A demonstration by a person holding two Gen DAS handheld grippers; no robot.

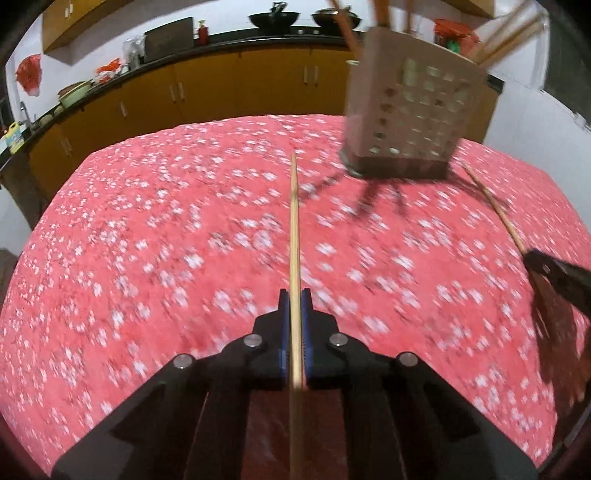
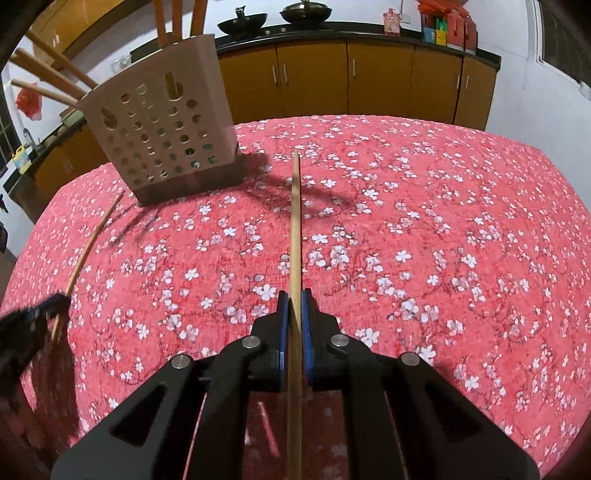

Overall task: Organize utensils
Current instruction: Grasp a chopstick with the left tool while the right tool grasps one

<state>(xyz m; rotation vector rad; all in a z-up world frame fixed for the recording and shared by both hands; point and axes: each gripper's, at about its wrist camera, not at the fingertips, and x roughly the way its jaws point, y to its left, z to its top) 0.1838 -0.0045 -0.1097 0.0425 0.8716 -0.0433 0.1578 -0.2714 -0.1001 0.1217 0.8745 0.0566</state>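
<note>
My left gripper (image 1: 294,295) is shut on a wooden chopstick (image 1: 294,229) that points forward above the red flowered tablecloth (image 1: 147,240). My right gripper (image 2: 294,297) is shut on another wooden chopstick (image 2: 295,221), also pointing forward. A beige perforated utensil holder (image 1: 410,107) with several wooden utensils stands at the far side, right of the left gripper; in the right wrist view the holder (image 2: 162,129) is to the far left. The right gripper (image 1: 554,277) and its chopstick (image 1: 495,206) show at the left view's right edge; the left gripper (image 2: 33,321) and its chopstick (image 2: 88,247) show at the right view's left edge.
Yellow kitchen cabinets (image 2: 369,77) with a black countertop run behind the table, with woks (image 2: 242,22), boxes (image 2: 443,26) and bags on top. The table edge curves round in front of them.
</note>
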